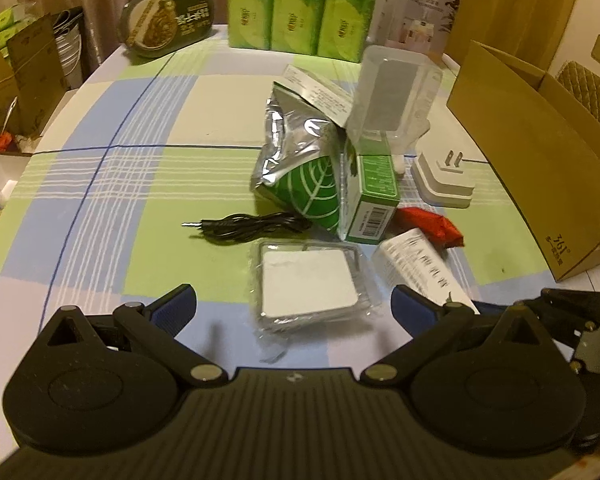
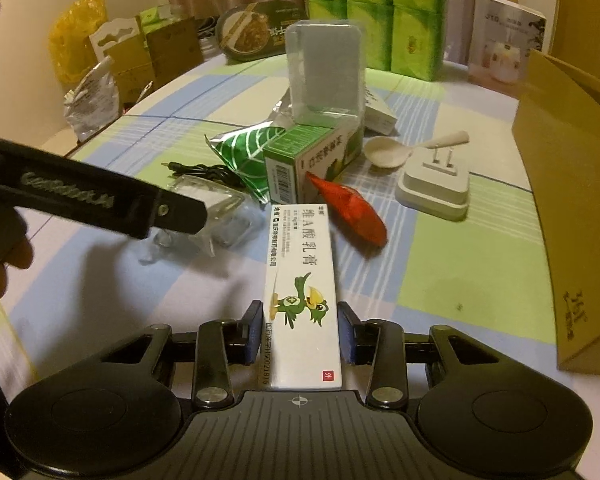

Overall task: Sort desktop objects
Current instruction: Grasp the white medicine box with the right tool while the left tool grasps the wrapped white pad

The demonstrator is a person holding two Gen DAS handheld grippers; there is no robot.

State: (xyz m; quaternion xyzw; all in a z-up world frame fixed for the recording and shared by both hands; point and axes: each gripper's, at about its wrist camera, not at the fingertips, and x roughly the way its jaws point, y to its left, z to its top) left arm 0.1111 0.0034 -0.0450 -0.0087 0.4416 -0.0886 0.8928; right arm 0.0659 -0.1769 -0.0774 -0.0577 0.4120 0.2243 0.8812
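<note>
Fingers of the right gripper [image 2: 299,332] pinch a white ointment box [image 2: 302,296] at lower centre, its green cartoon bird facing up, front end over the checked tabletop [image 2: 476,264]. Left gripper [image 1: 294,306] fingers stand spread wide around a plastic-wrapped white square pack [image 1: 308,286], not touching it.

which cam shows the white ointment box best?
Right wrist: the white ointment box lies full length between the right gripper fingers, printed top readable. Left wrist catches only part of it, at an angle, cut off behind its own finger.
</note>
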